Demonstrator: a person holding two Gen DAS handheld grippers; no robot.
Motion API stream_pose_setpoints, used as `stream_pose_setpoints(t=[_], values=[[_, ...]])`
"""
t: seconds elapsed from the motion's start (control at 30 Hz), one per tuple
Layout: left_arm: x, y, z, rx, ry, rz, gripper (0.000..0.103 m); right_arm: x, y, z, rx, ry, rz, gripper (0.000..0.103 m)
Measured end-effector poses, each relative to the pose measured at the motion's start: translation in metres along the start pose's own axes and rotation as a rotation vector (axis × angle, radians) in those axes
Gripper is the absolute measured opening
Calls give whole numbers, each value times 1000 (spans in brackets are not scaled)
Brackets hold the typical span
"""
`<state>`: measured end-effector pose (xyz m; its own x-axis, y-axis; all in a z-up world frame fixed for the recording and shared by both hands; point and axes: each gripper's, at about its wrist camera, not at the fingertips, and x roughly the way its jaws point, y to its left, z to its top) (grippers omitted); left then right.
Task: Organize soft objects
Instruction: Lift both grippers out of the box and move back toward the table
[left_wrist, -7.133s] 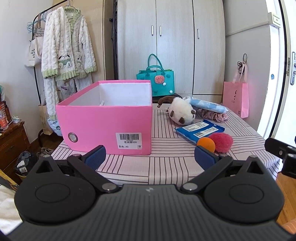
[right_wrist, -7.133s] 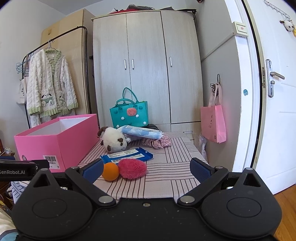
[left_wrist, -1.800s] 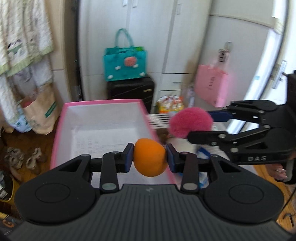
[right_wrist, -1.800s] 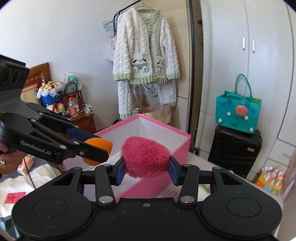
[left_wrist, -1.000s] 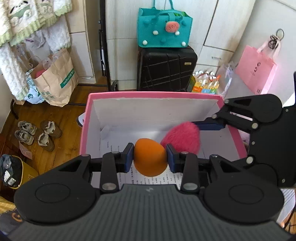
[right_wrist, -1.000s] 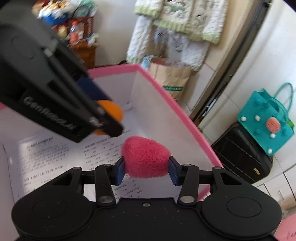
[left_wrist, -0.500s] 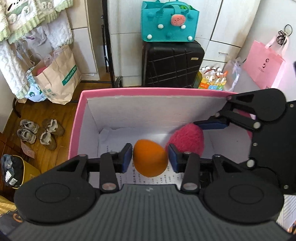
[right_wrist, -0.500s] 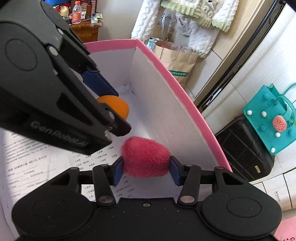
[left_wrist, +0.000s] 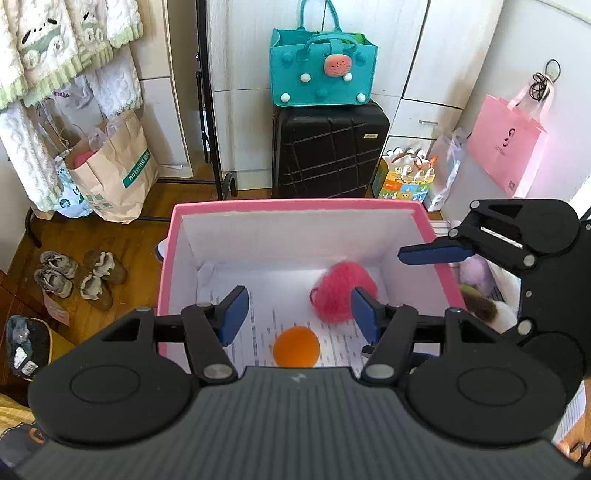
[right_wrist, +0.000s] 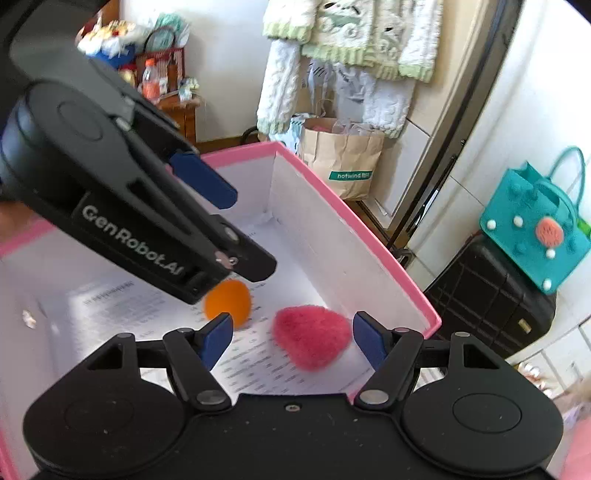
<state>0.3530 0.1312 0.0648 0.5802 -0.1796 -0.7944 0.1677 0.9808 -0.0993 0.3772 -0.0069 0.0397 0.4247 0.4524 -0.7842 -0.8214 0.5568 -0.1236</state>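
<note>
Left claw (left_wrist: 297, 306): held above the pink box (left_wrist: 295, 208), fingers spread wide, nothing between the blue pads. Right claw (right_wrist: 291, 338): likewise spread and empty, positioned over the same box from its right side; it is also seen at the right edge of the left wrist view.

Orange ball (left_wrist: 296, 347): seen on the printed paper sheet (left_wrist: 266, 317) lining the box floor, near the front wall. Pink fluffy pompom (left_wrist: 341, 293): seen inside the box, just beside the ball, toward the right wall; the two appear close but contact cannot be determined.

Behind the box a black suitcase (left_wrist: 330, 151) is noted, with a teal felt bag (left_wrist: 321, 70) on top.
</note>
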Motion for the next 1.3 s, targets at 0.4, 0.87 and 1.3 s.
stream_pose_setpoints(t=[0.4,0.87,1.3], values=[[-81,-18,-21,86,-17,48,63,-63,21,-16,77,-59,14,76],[-171,-39,-84,136,-170,-75,67,-163,52,-61,113,-207,-8,76],[-178,-102,-147,259,-227,-159,70,-215,82,-140,160,-164,-64,79]])
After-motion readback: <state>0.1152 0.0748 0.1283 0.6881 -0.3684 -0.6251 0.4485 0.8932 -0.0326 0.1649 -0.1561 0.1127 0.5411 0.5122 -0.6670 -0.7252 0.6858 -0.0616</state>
